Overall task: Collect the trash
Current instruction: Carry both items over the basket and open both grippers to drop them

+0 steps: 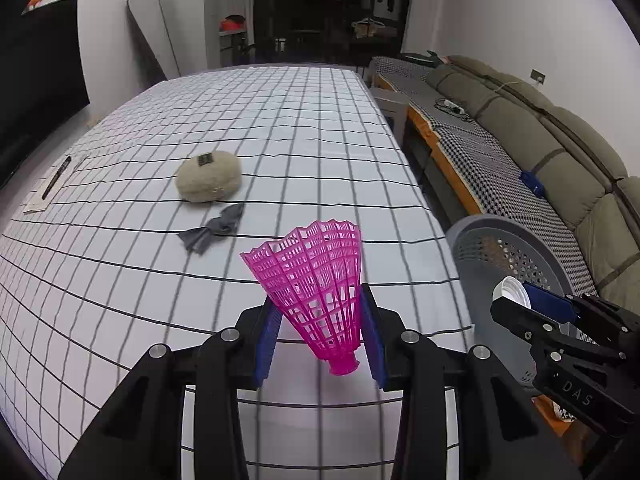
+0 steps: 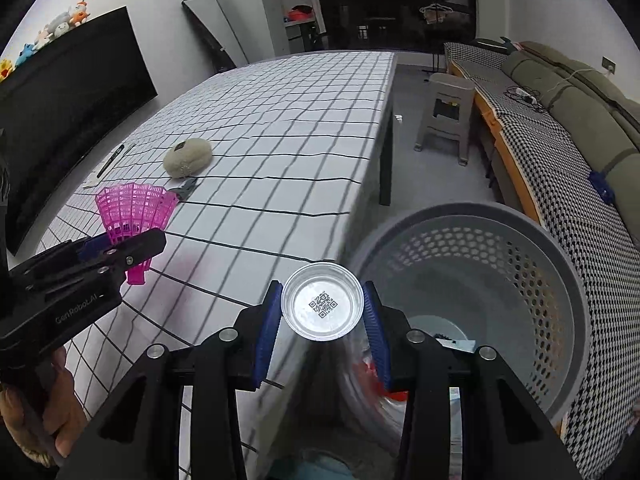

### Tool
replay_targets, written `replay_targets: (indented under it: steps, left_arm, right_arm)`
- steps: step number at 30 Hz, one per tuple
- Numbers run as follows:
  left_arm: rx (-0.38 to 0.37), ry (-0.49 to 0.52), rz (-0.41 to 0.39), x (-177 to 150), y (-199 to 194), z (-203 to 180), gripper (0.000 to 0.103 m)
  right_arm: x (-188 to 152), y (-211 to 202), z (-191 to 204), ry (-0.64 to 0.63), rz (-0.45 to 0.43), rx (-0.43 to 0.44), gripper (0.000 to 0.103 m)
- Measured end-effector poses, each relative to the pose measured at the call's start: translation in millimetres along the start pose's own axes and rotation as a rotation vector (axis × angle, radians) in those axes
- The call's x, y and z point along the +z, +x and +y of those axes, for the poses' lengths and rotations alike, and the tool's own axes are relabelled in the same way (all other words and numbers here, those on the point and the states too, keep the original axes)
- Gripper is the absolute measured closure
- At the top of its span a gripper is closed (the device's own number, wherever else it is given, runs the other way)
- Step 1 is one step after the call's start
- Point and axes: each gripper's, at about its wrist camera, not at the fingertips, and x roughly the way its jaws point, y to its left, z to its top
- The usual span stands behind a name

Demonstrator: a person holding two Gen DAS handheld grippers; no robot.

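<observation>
My left gripper (image 1: 320, 332) is shut on a pink plastic shuttlecock (image 1: 316, 284), skirt upward, above the near part of the checked table (image 1: 280, 120). The right wrist view shows the same shuttlecock (image 2: 134, 212) at the left in that gripper (image 2: 124, 240). My right gripper (image 2: 322, 312) is shut on a clear plastic bottle (image 2: 322, 306), seen base-on with a QR code, at the table's edge beside the grey perforated basket (image 2: 560, 264). In the left wrist view the right gripper (image 1: 516, 300) holds the bottle's white end (image 1: 510, 290) in front of the basket (image 1: 520, 240).
A beige fuzzy lump (image 1: 209, 176), a grey bow-shaped scrap (image 1: 212, 232) and a pen on a notepad (image 1: 56, 178) lie on the table. A grey stool (image 2: 446, 114) and a sofa (image 2: 560, 128) stand to the right. A dark screen (image 2: 68, 112) lines the left wall.
</observation>
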Motion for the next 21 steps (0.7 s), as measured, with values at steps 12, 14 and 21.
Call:
replay_targets:
  steps: [12, 14, 21]
  left_arm:
    - [-0.110, 0.127, 0.021, -1.3, 13.3, -110.2, 0.066]
    - [-0.121, 0.147, 0.035, -1.4, 19.0, -123.2, 0.066]
    - [-0.132, 0.202, 0.081, -2.7, 41.4, -152.9, 0.065]
  right_arm:
    - [-28.0, -15.3, -105.8, 0.149, 0.008, -0.115, 0.064]
    - [-32.3, -14.9, -118.8, 0.171, 0.012, -0.125, 0.064]
    - [-40.3, -9.6, -150.5, 0.228, 0.031, -0.144, 0.064]
